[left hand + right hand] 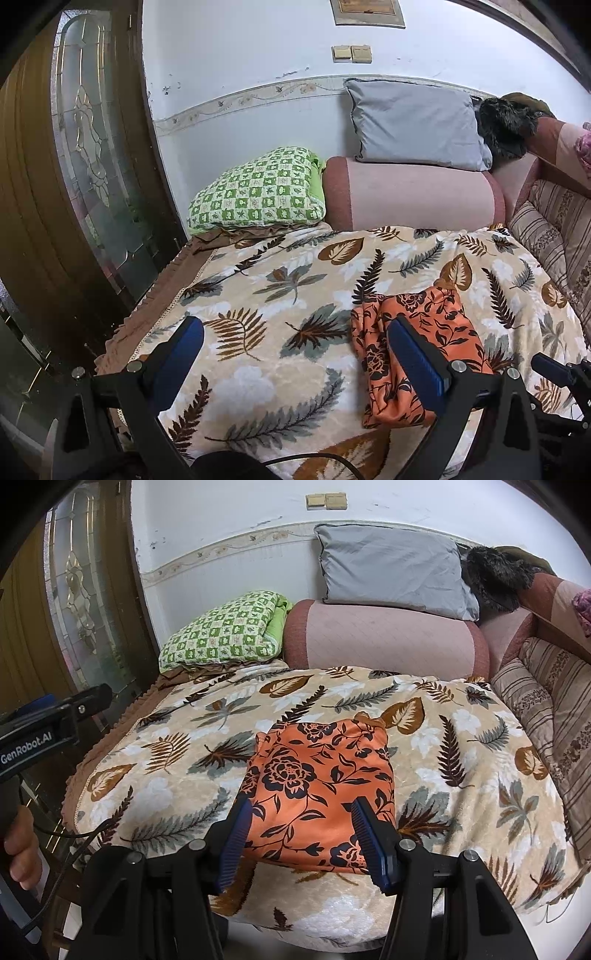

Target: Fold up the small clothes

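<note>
Left wrist view: the left gripper (295, 354) hangs over the near part of a leaf-print blanket (280, 295) with its jaws spread wide and nothing between them. Its right blue pad (417, 360) overlaps the orange cloth (436, 325), but whether it touches the cloth cannot be told. The cloth, orange with dark flowers, lies folded on the blanket toward its near right side. At the blanket's far edge sit a green checked pillow (258, 188) on the left and a pink bolster (413, 195) beside it, with a grey pillow (413, 122) on top against the wall. A striped cushion (554, 229) runs along the right edge. The right gripper (557, 369) shows at the right margin.

Right wrist view: the right gripper (301, 842) hovers above the cloth's (321, 775) near edge, jaws about half open and clamping nothing; the cloth shows between the pads. The cloth lies flat near the middle of the blanket (147, 786), close to its near edge. The left gripper (88, 698) reaches in from the left, a hand (20, 845) below it.
</note>
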Available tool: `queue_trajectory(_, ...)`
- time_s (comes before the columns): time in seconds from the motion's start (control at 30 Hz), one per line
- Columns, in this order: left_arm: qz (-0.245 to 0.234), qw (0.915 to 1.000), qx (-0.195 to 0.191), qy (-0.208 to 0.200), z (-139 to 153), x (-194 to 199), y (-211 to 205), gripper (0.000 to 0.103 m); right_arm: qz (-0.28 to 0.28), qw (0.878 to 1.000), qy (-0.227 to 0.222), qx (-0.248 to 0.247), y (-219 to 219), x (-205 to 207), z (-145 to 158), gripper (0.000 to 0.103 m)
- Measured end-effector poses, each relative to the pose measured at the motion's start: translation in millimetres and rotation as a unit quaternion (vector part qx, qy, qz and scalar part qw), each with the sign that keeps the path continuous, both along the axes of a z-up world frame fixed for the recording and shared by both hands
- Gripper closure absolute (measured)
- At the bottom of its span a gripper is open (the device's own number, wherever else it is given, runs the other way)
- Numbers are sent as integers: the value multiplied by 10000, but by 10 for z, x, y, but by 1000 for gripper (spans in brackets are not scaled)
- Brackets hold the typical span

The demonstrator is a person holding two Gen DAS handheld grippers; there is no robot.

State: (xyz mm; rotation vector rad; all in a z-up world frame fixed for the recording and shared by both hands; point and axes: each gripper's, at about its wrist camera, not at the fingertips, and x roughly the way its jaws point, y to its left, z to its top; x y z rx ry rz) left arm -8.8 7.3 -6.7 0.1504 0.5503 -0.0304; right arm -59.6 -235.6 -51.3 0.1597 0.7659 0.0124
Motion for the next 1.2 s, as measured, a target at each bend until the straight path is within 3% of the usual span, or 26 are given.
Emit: queue_trajectory(1.2,-134,9998,-109,-21,-125,13,109,3,-154,9989,-272,-357,250,37,151,43)
